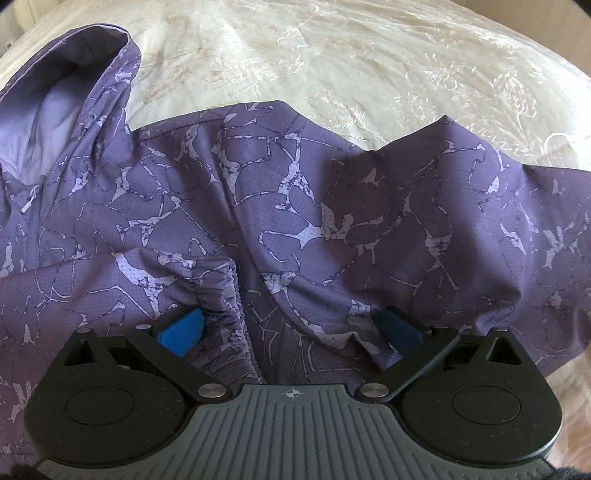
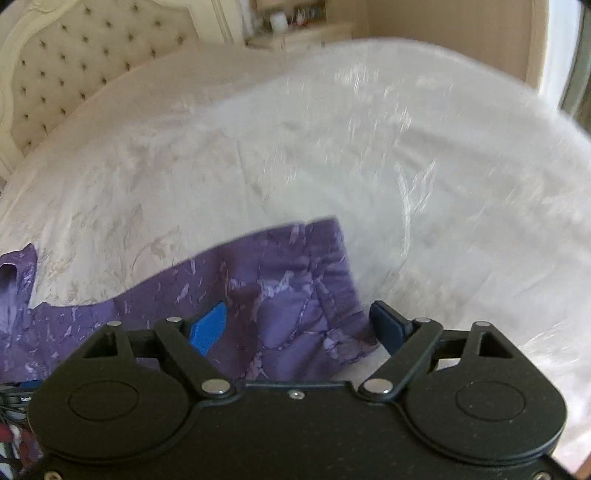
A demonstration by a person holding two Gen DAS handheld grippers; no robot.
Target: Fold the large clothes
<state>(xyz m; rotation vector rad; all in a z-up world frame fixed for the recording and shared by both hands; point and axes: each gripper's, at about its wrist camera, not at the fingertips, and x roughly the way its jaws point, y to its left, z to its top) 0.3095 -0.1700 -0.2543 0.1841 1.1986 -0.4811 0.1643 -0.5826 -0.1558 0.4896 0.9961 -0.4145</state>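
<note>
Left gripper: jaws spread wide, blue pads apart w/ purple jacket fabric lying between and under them; nothing pinched. An elastic sleeve cuff sits just beside the left pad, gathered and ruffled. From there the jacket runs outward across most of the left wrist view: body panel straight ahead, hood up at far left w/ its pale lining showing, zipper running down the left edge. Past the jacket, the cream embroidered bedspread.

Right gripper: jaws also spread, pads either side of a jacket edge; fabric lies between the pads, not clamped. View is motion-blurred, so detail is soft. The hem or cuff end w/ stitched band reaches up ahead of the fingers; more purple cloth trails to the left edge. Beyond: the bedspread, a tufted headboard at upper left, a dresser behind it w/ small items, too blurred to name.

Count: 1 jacket, 1 hood, 1 cuff clearly seen, 2 grippers, 1 bed.
</note>
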